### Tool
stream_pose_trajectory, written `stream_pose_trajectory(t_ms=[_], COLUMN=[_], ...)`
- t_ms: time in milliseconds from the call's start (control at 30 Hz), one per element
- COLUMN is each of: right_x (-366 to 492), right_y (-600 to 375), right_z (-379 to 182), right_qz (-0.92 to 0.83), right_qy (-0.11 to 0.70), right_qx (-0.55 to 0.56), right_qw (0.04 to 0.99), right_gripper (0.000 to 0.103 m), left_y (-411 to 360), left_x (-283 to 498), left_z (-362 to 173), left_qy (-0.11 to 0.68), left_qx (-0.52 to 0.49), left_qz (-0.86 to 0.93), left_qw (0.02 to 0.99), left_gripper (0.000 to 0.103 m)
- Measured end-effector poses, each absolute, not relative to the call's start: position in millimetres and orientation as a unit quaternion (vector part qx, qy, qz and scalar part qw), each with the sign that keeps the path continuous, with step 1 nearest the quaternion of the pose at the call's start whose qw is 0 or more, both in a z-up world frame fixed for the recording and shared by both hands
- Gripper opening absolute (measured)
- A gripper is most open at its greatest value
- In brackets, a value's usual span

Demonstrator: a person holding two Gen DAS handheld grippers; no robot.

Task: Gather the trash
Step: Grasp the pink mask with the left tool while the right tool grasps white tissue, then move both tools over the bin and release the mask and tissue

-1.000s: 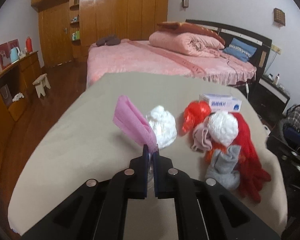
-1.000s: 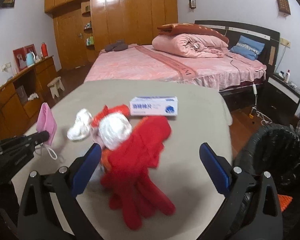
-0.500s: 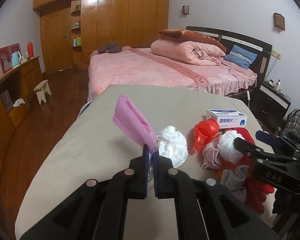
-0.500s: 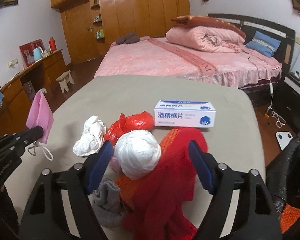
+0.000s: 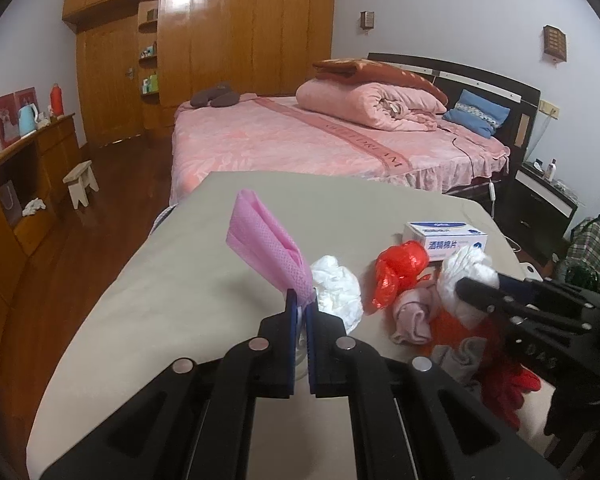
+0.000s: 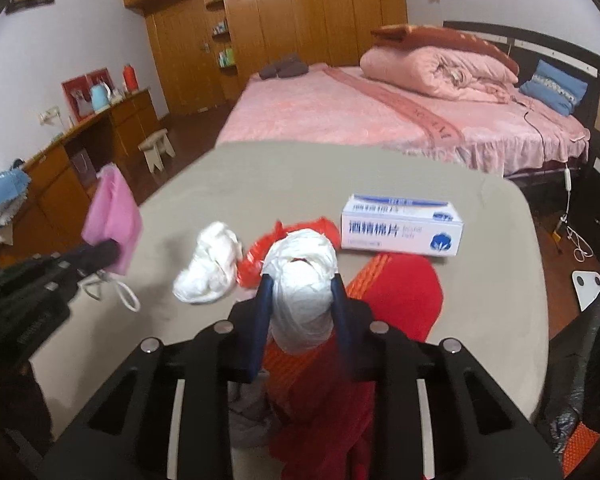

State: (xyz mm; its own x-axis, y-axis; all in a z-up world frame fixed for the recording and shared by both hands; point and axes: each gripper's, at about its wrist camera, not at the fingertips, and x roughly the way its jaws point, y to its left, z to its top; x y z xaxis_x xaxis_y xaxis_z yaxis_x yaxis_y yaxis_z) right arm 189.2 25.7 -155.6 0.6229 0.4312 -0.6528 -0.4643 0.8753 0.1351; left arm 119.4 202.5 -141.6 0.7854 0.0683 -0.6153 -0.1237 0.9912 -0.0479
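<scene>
My left gripper [image 5: 300,300] is shut on a pink face mask [image 5: 266,248] and holds it up above the beige table [image 5: 180,280]; the mask also shows in the right wrist view [image 6: 114,220]. My right gripper [image 6: 302,284] is shut on a white plastic-bag ball [image 6: 302,280], which also shows in the left wrist view [image 5: 466,276]. A crumpled white wad [image 6: 210,268] and a red plastic bag [image 6: 260,256] lie beside the ball.
A white and blue box [image 6: 400,226] stands behind the pile. Red gloves [image 6: 400,296], a pink sock [image 5: 412,314] and a grey sock [image 5: 460,356] lie under my right gripper. A black trash bag [image 6: 592,380] is at the table's right. A pink bed [image 5: 320,140] stands behind.
My right gripper has moved in over the pile and closed on the white bag ball. My left gripper has kept hold of the pink mask.
</scene>
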Motion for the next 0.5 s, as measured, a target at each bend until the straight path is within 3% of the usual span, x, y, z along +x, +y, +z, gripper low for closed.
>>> stream_pose_trajectory(t_ms=[500], right_x=[159], right_y=[-69], right_z=[-105], right_qz=[0.165], right_qy=[0.31], right_qx=[0.019], right_qw=[0.936], right_gripper=[0.028], left_y=[119], left_x=[125], left_z=[-113], left_qy=[0.298], left_qx=[-0.035], left_qz=[-0.039], left_qw=[0.953], left_gripper=[0.004])
